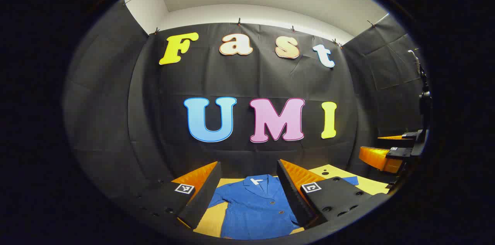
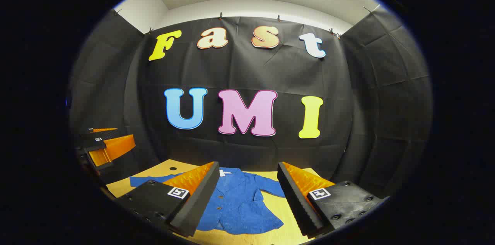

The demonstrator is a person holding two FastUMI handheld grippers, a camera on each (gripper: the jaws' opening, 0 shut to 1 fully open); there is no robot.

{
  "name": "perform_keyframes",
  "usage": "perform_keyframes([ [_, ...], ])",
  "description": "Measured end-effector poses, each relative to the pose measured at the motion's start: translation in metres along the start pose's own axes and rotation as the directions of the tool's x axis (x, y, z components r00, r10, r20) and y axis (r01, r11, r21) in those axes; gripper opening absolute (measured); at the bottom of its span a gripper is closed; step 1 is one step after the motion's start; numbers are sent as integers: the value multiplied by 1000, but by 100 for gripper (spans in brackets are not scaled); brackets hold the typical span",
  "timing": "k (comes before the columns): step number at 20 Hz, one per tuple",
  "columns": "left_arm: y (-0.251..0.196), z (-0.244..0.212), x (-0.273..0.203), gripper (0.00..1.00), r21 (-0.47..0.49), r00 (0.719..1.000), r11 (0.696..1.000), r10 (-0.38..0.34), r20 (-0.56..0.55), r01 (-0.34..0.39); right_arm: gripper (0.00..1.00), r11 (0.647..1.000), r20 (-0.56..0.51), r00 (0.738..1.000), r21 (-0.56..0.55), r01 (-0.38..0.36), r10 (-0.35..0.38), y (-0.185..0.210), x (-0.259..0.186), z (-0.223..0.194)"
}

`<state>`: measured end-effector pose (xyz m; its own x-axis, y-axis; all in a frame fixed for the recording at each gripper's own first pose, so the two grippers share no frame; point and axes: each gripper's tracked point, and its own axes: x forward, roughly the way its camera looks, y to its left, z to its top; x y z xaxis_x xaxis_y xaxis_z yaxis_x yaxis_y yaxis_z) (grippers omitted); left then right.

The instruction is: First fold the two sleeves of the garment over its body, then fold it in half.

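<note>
Wooden table (image 2: 294,233) under everything, black cloth wall (image 2: 247,75) behind. Spread flat on it lies the blue jacket (image 1: 257,210), sleeves out to both sides. Left gripper (image 1: 247,194) hovers above with jaws wide, jacket showing between them. Right gripper (image 2: 243,198) is wide too, jacket below, toward its left finger.

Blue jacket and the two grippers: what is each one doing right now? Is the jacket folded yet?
Blue jacket: lying flat on the table, buttoned, both sleeves spread out to the sides, not folded yet.
Left gripper: open, held above the jacket, touching nothing.
Right gripper: open, held above the jacket, holding nothing.
Table: bears the jacket.
</note>
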<state>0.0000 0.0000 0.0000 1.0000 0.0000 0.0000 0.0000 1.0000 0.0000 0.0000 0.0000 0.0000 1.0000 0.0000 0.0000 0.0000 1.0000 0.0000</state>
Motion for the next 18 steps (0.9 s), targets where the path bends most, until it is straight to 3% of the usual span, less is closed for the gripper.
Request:
perform_keyframes([
  [7,-6,5,8,82,24,999,999,-38,14,37,96,1000,18,1000,-6,21,-21,1,0,6],
  [18,15,-3,-6,83,48,1000,999,-25,-7,25,96,1000,40,999,8,12,-13,24,2,19],
])
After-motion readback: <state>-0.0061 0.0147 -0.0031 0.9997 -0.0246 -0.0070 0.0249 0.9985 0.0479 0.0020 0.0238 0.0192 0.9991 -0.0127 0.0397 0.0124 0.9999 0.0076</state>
